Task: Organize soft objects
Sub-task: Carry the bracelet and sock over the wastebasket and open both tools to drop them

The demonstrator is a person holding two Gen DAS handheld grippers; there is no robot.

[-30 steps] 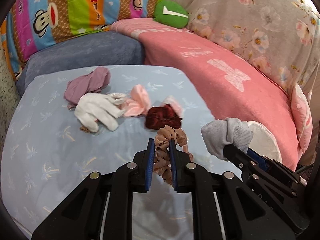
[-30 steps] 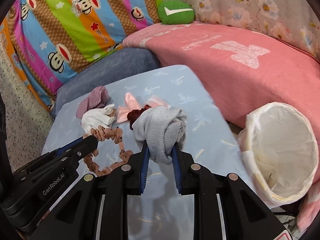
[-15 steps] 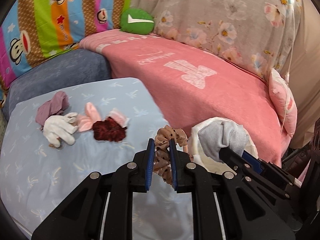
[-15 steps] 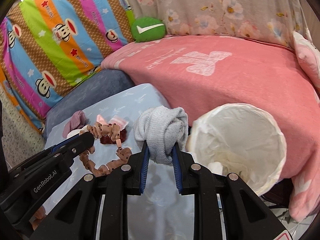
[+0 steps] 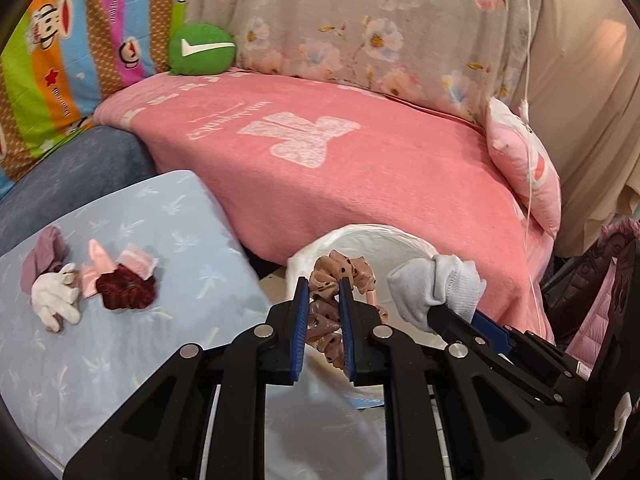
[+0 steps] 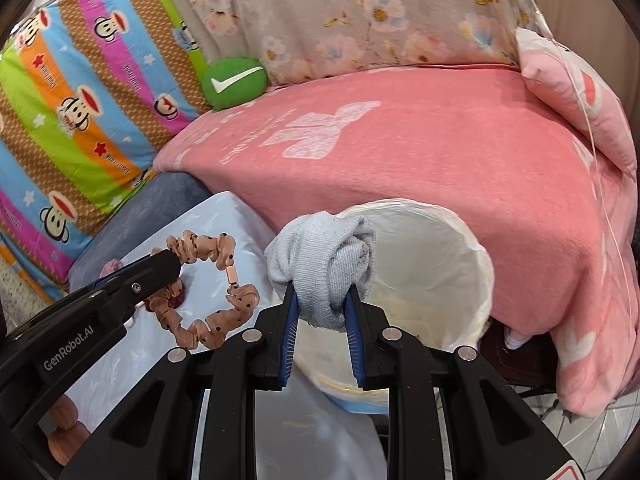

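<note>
My left gripper (image 5: 323,294) is shut on a tan dotted scrunchie (image 5: 340,272) and holds it over the near rim of a white-lined bin (image 5: 372,236). Beside it, my right gripper (image 6: 320,300) is shut on a rolled grey sock (image 6: 324,264), at the left rim of the bin (image 6: 472,256). In the right wrist view the scrunchie (image 6: 208,320) hangs as a loop from the left gripper (image 6: 170,266). On the light blue sheet (image 5: 120,340) lie a dark red scrunchie (image 5: 126,290), a white glove (image 5: 56,300), pink cloth (image 5: 100,260) and a mauve piece (image 5: 42,256).
A pink blanket (image 5: 360,160) covers the sofa behind the bin, with a pink pillow (image 5: 524,168) at its right end. A green round cushion (image 5: 202,50) and a striped monkey-print cover (image 5: 60,60) stand at the back. Dark bags (image 5: 608,280) sit at far right.
Both grippers have swung to the right, from above the blue sheet to the bin, still carrying the scrunchie and the sock. The pile on the sheet has dropped back to the left.
</note>
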